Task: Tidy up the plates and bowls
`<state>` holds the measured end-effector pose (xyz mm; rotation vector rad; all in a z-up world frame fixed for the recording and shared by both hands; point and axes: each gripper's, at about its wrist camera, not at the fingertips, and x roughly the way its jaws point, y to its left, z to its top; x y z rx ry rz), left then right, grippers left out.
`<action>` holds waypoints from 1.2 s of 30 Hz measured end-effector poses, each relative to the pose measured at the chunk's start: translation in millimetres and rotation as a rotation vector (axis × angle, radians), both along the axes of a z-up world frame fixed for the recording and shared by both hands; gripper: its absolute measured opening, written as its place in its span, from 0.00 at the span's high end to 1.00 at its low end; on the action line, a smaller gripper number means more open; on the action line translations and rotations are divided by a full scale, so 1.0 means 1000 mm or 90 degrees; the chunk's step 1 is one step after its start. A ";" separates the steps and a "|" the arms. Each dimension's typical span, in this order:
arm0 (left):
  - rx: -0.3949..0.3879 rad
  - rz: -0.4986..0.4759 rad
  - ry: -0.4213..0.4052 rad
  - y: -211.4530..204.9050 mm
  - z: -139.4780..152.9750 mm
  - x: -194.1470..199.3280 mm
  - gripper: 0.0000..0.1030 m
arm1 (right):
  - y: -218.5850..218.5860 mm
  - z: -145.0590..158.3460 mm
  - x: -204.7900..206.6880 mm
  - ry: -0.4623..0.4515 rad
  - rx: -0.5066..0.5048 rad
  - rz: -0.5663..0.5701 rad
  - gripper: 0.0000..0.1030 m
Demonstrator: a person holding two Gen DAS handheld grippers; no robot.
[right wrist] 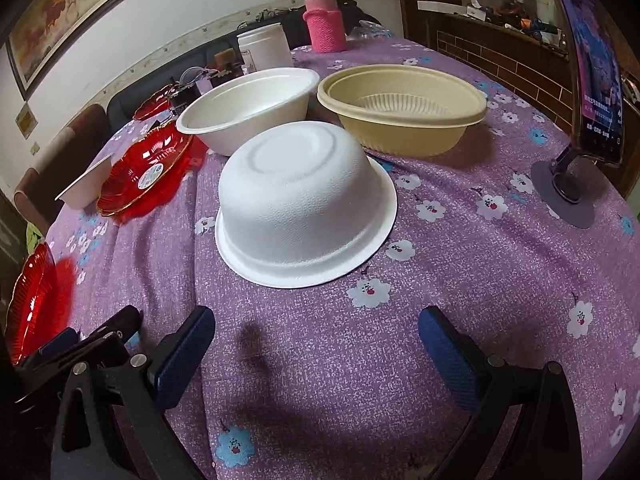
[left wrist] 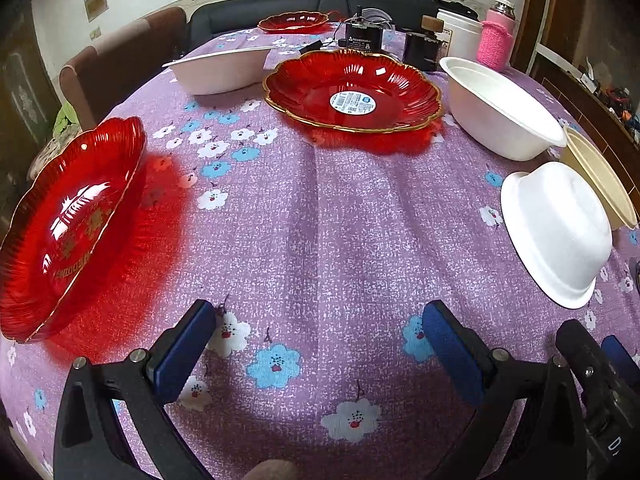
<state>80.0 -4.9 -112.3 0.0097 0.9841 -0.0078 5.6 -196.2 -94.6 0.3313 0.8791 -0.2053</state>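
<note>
Your near red plate (right wrist: 30, 300) is cut by the right view's left edge. The tan bowl (left wrist: 600, 184) sits half hidden behind the upturned bowl (left wrist: 556, 232). The sticker (left wrist: 352, 102) print is too small to read.

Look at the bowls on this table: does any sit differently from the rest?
Yes. The nearest white bowl lies upside down, rim on the tablecloth, while the white bowl and tan bowl behind it stand upright.

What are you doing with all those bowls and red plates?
A person holds two grippers over the purple flowered tablecloth, tidying plates and bowls. The left gripper and right gripper are both open, holding nothing. An upside-down white bowl sits before the right one; a red plate lies near the left.
</note>
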 end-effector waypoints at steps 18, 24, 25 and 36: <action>0.001 0.027 -0.033 -0.001 0.001 0.011 0.00 | 0.015 -0.004 0.017 0.066 -0.091 0.010 0.01; 0.001 0.027 -0.034 -0.001 0.001 0.010 0.00 | 0.017 -0.005 0.017 0.068 -0.095 0.012 0.00; 0.001 0.027 -0.034 -0.001 0.001 0.010 0.00 | 0.017 -0.005 0.017 0.067 -0.095 0.012 0.00; 0.001 0.026 -0.034 -0.001 0.001 0.010 0.00 | 0.019 -0.005 0.019 0.063 -0.091 0.030 0.00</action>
